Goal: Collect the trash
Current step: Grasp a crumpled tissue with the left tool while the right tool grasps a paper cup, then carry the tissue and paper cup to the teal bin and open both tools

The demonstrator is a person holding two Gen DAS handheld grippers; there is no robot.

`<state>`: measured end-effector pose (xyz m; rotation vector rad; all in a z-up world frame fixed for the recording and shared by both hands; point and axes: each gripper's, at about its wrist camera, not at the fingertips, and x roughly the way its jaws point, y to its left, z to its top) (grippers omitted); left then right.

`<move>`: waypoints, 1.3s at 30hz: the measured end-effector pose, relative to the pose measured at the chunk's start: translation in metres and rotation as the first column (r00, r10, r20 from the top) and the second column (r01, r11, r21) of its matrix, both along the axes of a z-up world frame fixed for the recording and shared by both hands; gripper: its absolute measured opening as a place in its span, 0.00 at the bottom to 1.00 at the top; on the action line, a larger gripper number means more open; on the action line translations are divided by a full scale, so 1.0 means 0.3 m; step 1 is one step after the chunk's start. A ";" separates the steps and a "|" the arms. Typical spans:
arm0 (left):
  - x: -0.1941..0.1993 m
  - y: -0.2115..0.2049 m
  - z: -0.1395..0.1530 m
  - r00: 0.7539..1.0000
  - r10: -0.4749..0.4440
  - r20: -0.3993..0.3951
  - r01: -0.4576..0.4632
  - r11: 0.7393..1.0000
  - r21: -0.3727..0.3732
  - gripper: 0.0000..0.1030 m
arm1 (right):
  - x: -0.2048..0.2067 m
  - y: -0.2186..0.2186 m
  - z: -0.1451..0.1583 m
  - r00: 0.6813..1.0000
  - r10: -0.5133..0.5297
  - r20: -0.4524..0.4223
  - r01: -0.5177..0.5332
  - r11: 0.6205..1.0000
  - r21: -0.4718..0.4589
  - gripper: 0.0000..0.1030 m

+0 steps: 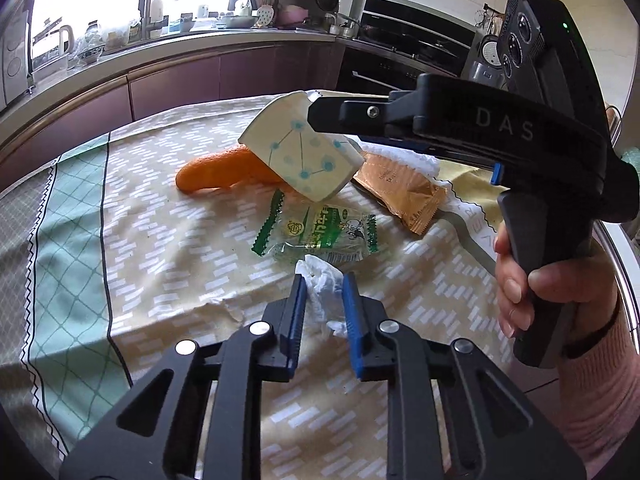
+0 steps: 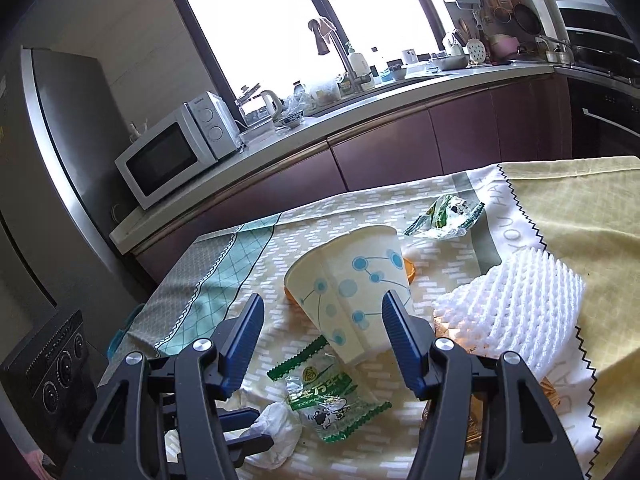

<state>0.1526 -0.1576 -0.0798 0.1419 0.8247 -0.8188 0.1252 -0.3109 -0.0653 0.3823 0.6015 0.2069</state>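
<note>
My left gripper is shut on a crumpled white tissue that rests on the tablecloth; the right wrist view shows the same grip on the tissue at lower left. A white paper cup with blue dots lies tilted and creased on an orange peel. My right gripper is open around the cup's lower end: the right pad lies against its side and the left pad stands apart. A green-and-clear wrapper lies just beyond the tissue.
A brown wrapper and a white foam net lie to the right of the cup. A second green wrapper lies farther back. A hand holds the right gripper's handle. Beyond the table stand a counter, a microwave and a fridge.
</note>
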 end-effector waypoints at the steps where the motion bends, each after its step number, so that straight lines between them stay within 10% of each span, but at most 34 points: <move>1: -0.003 0.004 0.002 1.000 0.004 0.000 -0.004 1.000 -0.002 0.14 | -0.001 -0.005 -0.005 1.000 -0.009 -0.005 0.009 1.000 -0.004 0.60; 14: -0.004 0.097 0.048 0.998 0.068 -0.008 -0.068 0.996 -0.056 0.13 | 0.118 0.014 -0.028 0.997 -0.010 -0.076 -0.001 0.990 -0.143 0.77; 23: -0.003 0.171 0.072 0.993 0.120 -0.010 -0.120 0.990 -0.078 0.13 | 0.151 0.038 -0.060 0.995 0.015 -0.100 -0.035 0.979 -0.198 0.69; 39: -0.042 0.469 0.166 0.959 0.282 0.034 -0.274 0.951 -0.144 0.13 | 0.018 0.259 0.094 0.971 0.234 0.037 -0.231 0.970 -0.070 0.69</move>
